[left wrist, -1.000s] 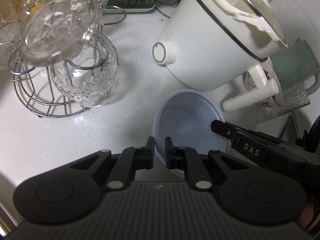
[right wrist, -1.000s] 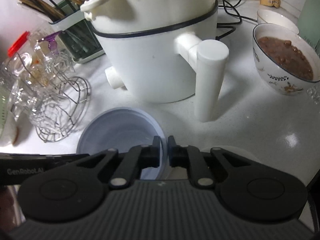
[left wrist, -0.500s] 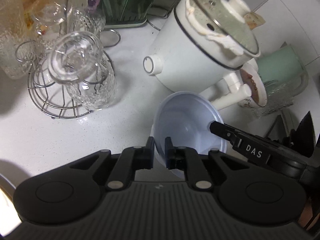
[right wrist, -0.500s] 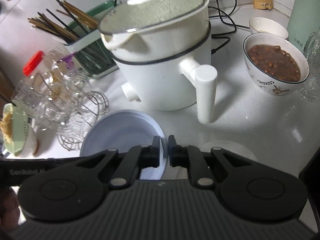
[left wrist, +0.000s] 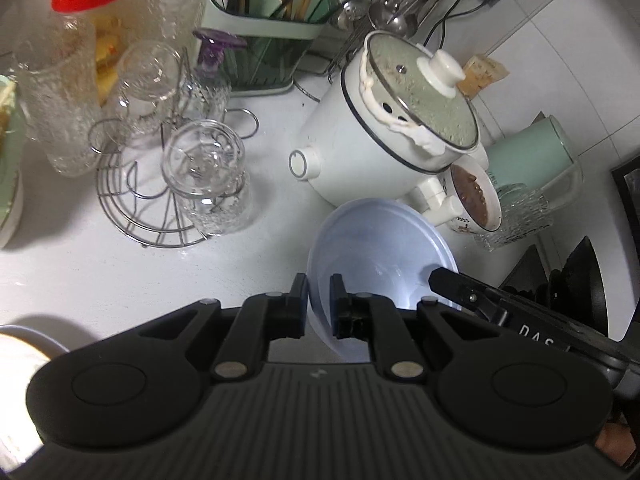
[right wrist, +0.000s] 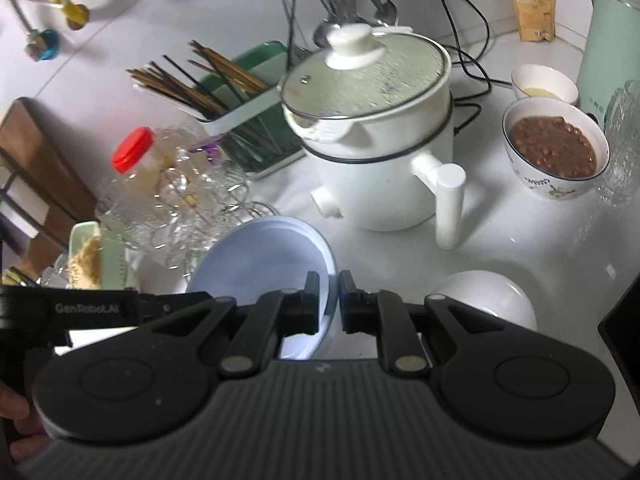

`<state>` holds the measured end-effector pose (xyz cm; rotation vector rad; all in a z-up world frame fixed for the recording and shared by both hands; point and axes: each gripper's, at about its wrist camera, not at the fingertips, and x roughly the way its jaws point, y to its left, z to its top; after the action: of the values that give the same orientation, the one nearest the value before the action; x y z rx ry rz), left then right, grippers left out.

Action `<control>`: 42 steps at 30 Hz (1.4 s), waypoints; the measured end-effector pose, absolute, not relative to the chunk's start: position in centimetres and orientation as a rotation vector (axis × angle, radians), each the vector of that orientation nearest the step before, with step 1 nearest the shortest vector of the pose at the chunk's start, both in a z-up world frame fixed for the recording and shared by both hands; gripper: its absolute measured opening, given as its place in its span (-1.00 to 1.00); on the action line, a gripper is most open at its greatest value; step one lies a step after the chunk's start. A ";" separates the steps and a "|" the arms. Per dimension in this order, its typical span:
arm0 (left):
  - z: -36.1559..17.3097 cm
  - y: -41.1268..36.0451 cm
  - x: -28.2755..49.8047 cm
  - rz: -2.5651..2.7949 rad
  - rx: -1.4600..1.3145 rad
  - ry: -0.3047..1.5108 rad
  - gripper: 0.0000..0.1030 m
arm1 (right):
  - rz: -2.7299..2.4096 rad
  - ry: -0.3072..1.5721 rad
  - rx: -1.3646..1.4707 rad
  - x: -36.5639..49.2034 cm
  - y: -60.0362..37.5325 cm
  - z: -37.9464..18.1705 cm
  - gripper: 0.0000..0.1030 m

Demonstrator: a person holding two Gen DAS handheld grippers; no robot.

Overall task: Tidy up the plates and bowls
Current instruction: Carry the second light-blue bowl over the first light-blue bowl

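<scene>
A pale blue bowl (left wrist: 380,248) hangs above the white counter, held by its rim from two sides. My left gripper (left wrist: 319,306) is shut on the bowl's near-left rim. The right gripper (right wrist: 329,304) is shut on the opposite rim of the same blue bowl (right wrist: 264,256); in the left wrist view its black finger (left wrist: 464,290) reaches in from the right. An upturned white bowl (right wrist: 486,300) sits on the counter just right of the right gripper. A patterned bowl of brown food (right wrist: 554,152) stands at the right, with a small white bowl (right wrist: 544,86) behind it.
A white electric pot with a glass lid (right wrist: 372,144) stands right behind the blue bowl. Left of it are a wire rack of glasses (left wrist: 188,184), a red-capped jar (left wrist: 90,12) and a green chopstick holder (left wrist: 264,48). A mint kettle (right wrist: 612,44) is far right.
Both grippers have risen with the blue bowl between them, so the counter and the pot look farther away and more of the clutter behind shows.
</scene>
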<state>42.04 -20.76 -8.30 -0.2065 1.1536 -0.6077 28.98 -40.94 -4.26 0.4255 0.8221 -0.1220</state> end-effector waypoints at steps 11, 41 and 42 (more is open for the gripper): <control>-6.6 -17.1 40.1 -0.569 -0.270 1.101 -0.76 | -0.046 0.792 0.405 28.2 -38.7 -2.4 -0.73; -12.7 -10.4 34.9 -0.341 -0.301 1.210 -0.74 | 0.033 1.037 0.359 26.5 -31.2 -9.0 -0.73; -12.9 -10.4 34.9 -0.337 -0.302 1.219 -0.72 | 0.034 1.042 0.354 26.5 -31.1 -9.2 -0.73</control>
<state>34.91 -10.40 -12.94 -0.3020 1.2191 -0.3366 26.49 -31.06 -9.23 0.3541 1.0423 0.0336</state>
